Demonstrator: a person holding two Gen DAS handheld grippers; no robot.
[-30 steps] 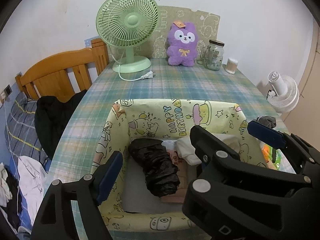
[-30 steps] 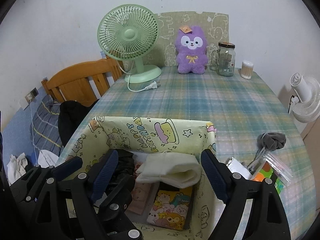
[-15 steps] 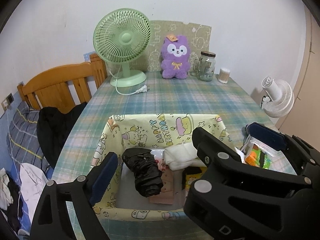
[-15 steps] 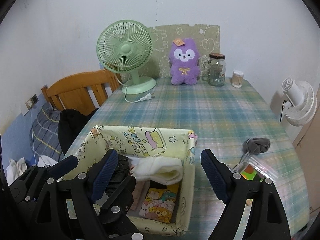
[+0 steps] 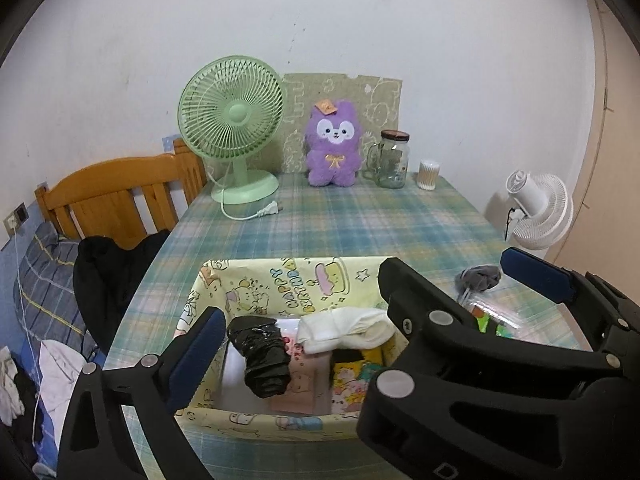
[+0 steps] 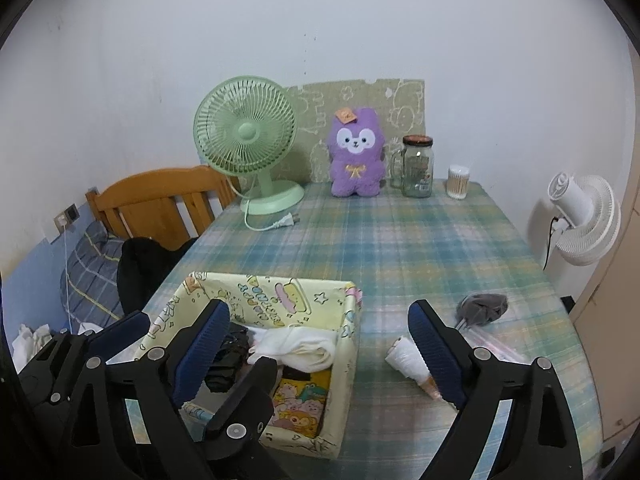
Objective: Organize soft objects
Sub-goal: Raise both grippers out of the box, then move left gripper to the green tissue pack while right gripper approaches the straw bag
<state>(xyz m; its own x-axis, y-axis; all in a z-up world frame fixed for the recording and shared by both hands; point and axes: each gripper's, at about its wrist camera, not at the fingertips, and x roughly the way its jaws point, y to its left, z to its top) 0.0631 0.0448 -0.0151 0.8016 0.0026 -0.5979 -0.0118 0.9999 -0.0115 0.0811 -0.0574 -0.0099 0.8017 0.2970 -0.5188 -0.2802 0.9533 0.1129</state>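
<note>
Plaid table (image 6: 400,240) holds the box (image 6: 348,340), cloths inside. Both grippers — left (image 5: 360,300), right (image 6: 320,336) — are opening, empty; next likely the grey sock (image 6: 482,306), needing a reach right.

I see a pale yellow cartoon-print box (image 6: 280,300) by my left finger, cream cloth (image 6: 296,346) inside, teal plaid tablecloth (image 6: 400,240) ahead, purple plush (image 6: 356,160) beyond.
</note>
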